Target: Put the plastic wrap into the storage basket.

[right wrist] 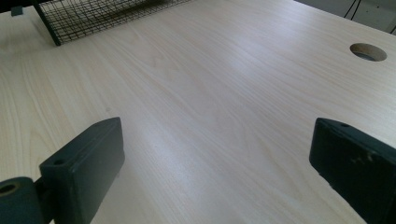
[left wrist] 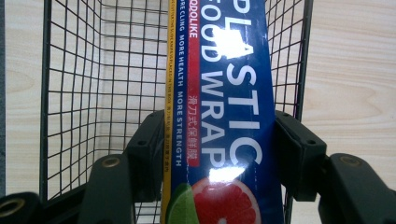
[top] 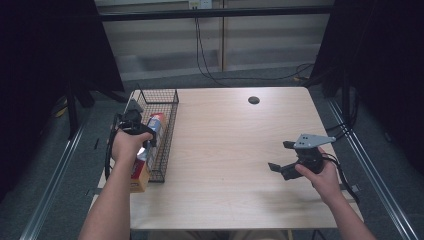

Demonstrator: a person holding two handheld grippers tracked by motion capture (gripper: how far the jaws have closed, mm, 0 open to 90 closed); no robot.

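Pale wood covers the desk (top: 225, 150) in the high view, with a wire basket (top: 167, 135) at its left edge; the left hand-held gripper (top: 142, 132) holds a box over it, and the right hand-held gripper (top: 280, 156) hovers apart, spread.

Left gripper view: both jaws pinch the plastic food wrap box (left wrist: 224, 116) above the basket (left wrist: 70, 93).

Right gripper view: jaws wide apart over bare desk (right wrist: 210, 102).

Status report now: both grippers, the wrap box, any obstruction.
Left gripper shut on plastic wrap box, over wire basket. Right gripper open, nothing held, above table. No obstruction seen.
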